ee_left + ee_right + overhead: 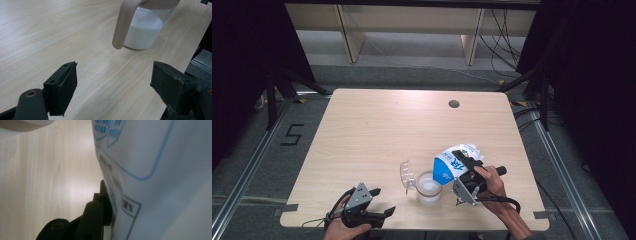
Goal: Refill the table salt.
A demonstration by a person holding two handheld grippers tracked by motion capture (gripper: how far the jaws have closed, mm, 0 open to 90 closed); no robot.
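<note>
Two grippers, one per hand, at the near edge of the table (377, 120). Left gripper (382, 202): one, jaws apart, nothing between them. Clear jug (428, 187) with handle: one, holding white powder that the left gripper view shows close up. Right gripper (464, 162): one, clamped on one blue-and-white bag (452, 162), tilted over the jug; printing legible only in right gripper view.

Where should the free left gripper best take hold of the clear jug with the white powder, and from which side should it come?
Probably by the handle: it stands off the jug on the left gripper's side, narrow enough for its open jaws. Come level from the left, because the right gripper tilts the bag over the rim.
</note>
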